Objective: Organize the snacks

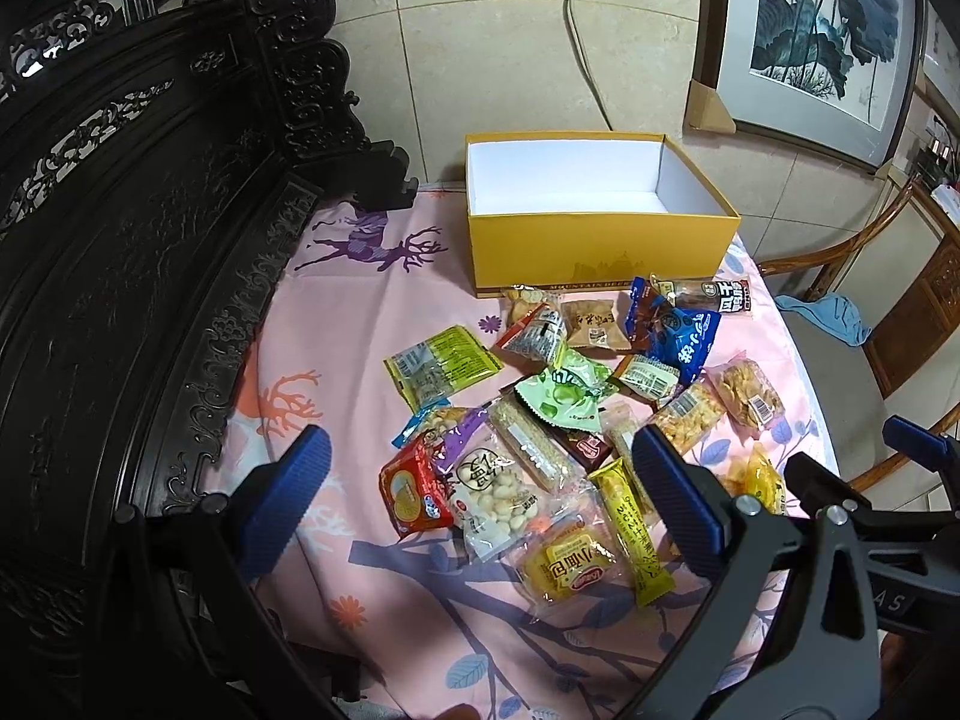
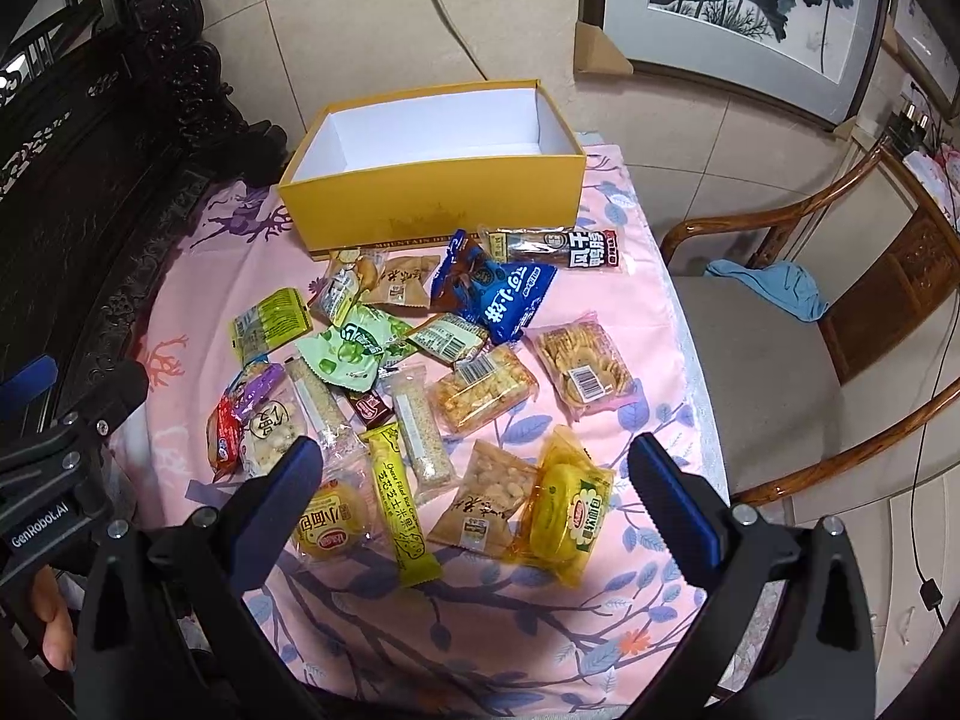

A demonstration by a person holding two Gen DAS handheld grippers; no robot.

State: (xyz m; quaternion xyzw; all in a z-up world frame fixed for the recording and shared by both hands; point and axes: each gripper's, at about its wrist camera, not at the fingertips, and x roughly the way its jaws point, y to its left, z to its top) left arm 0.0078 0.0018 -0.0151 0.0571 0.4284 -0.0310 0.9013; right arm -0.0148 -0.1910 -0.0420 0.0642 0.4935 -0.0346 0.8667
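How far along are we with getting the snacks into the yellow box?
Nothing looks done: the open yellow cardboard box shows only its bare white inside. Nothing is in hand either; the left hand-held gripper and right hand-held gripper both hover open above the pile. All the packets remain on the pink patterned tablecloth, including the blue foil snack bag and the long yellow rice-cracker stick.

Beige tiled wall [image 1: 492,60], carved dark cabinet [image 1: 120,210], wooden chair [image 2: 840,312]
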